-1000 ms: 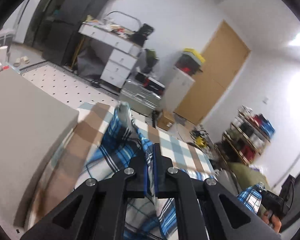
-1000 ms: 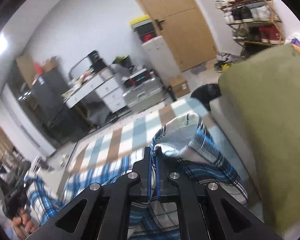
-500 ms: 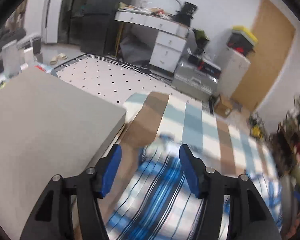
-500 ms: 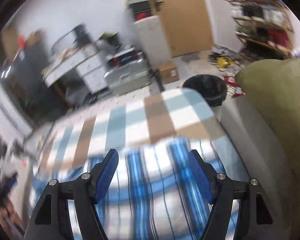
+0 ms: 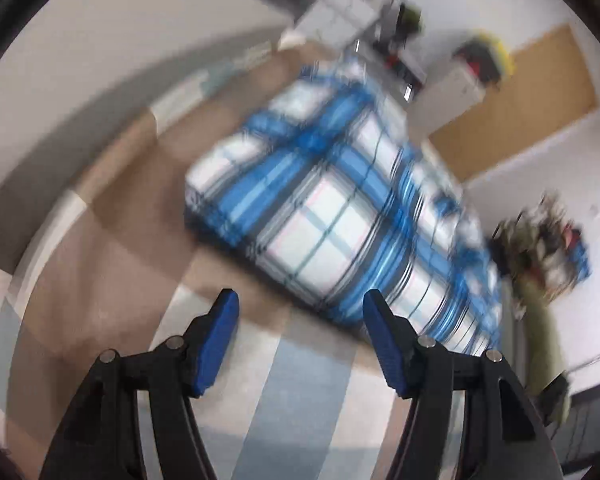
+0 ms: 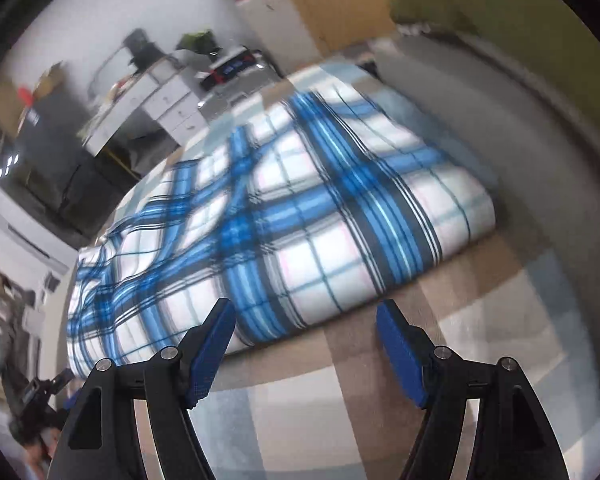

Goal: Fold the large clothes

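Lying folded on the checked cloth (image 6: 380, 432) — blue plaid garment (image 6: 284, 216).

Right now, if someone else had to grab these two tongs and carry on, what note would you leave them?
Left tongs: opening, nothing between them.
Right tongs: open, empty.
The blue plaid garment lies folded over on the checked cloth, its folded edge just ahead of both tongs, neither touching it.
Done: one fold laid down.
Left: it looks long yet, so probably fold it again and smooth the rumpled end.
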`<action>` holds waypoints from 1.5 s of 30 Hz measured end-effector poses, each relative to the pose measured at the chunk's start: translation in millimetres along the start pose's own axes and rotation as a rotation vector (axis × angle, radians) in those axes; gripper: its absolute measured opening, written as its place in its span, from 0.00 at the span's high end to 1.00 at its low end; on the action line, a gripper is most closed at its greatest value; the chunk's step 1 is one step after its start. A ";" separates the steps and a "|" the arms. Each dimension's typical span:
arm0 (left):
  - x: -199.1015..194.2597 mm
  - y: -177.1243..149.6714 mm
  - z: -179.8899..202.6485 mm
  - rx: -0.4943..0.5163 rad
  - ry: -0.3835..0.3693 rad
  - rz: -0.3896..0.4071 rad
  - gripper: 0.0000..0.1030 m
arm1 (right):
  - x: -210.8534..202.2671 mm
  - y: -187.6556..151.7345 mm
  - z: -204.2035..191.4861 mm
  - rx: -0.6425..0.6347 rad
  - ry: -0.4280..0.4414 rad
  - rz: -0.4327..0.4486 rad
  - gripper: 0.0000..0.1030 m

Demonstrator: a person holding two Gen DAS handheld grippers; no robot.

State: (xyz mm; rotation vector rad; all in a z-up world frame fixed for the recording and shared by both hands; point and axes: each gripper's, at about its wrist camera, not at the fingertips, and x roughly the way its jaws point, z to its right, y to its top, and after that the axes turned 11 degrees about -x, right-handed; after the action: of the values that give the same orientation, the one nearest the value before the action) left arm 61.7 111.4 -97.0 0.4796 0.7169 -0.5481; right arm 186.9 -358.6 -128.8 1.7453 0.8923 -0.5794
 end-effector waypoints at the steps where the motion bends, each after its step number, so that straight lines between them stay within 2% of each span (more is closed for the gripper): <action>1: -0.1 2.7 0.7 -0.013 -0.007 0.004 0.42 | 3.0 1.9 3.5 0.017 -0.003 -0.007 0.29; 4: 3.6 10.1 3.5 -0.042 -0.004 0.023 0.42 | 8.7 11.8 12.2 0.055 0.009 0.008 0.28; 6: 10.4 13.0 9.1 -0.034 -0.008 0.041 0.42 | 12.6 18.4 19.4 0.113 0.053 0.027 0.27; 8: 14.7 14.4 14.5 -0.034 0.000 0.079 0.43 | 13.7 21.8 19.8 0.148 0.047 0.056 0.28; 9: 16.1 15.3 16.1 -0.044 0.006 0.097 0.47 | 16.9 22.6 17.0 0.140 0.044 0.064 0.28; 10: 19.1 17.0 16.7 -0.049 0.028 0.117 0.68 | 21.3 24.4 15.0 0.137 0.038 0.067 0.31; 11: 21.4 15.4 15.6 -0.045 0.051 0.128 0.80 | 23.9 27.3 12.7 0.142 0.025 0.080 0.37; 12: 23.9 14.4 16.5 -0.036 0.063 0.131 0.92 | 25.6 29.0 10.6 0.143 0.003 0.094 0.64; 13: 25.2 11.7 15.4 -0.034 0.068 0.143 0.95 | 28.9 30.8 8.4 0.129 -0.027 0.083 0.93; 14: 23.5 8.9 14.2 -0.032 0.070 0.161 0.96 | 32.6 32.5 8.2 0.126 -0.022 0.075 0.97; 18: 10.3 0.6 6.2 -0.003 0.057 0.186 0.98 | 24.0 24.3 8.9 0.114 -0.027 0.109 0.98; 22: -7.3 -8.9 -9.5 -0.010 0.050 0.191 0.99 | 10.0 4.8 15.5 0.089 -0.010 0.087 0.99; 28: -36.2 -36.3 -22.3 0.036 0.080 0.180 0.99 | -20.8 -27.8 15.7 -0.007 -0.007 0.047 0.99; 33: -52.3 -49.0 -28.7 0.056 0.126 0.182 0.98 | -40.7 -56.2 18.8 -0.021 0.014 0.004 0.97; 35: -56.2 -47.1 -29.0 0.065 0.131 0.187 0.92 | -46.0 -60.2 18.1 -0.052 0.005 -0.017 0.88; 37: -58.5 -38.3 -25.3 0.053 0.153 0.183 0.70 | -56.5 -58.2 22.0 -0.063 -0.009 0.006 0.63; 38: -61.6 -34.6 -23.2 0.053 0.173 0.184 0.63 | -63.2 -56.8 23.4 -0.069 -0.016 0.023 0.57; 39: -67.3 -33.6 -23.1 0.054 0.179 0.196 0.54 | -73.1 -54.7 24.7 -0.078 -0.024 0.049 0.52; 41: -77.7 -30.0 -17.2 0.081 0.176 0.231 0.48 | -93.2 -48.8 25.3 -0.101 -0.039 0.111 0.51; 45: -78.6 -17.4 1.1 0.182 0.156 0.261 0.34 | -107.6 -37.5 13.2 -0.165 -0.019 0.188 0.35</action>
State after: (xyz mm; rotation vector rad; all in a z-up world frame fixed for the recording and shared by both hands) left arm 2.2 121.2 -43.5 0.7805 0.7421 -0.3340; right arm 92.4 -395.6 -75.2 1.6489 0.7315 -0.3869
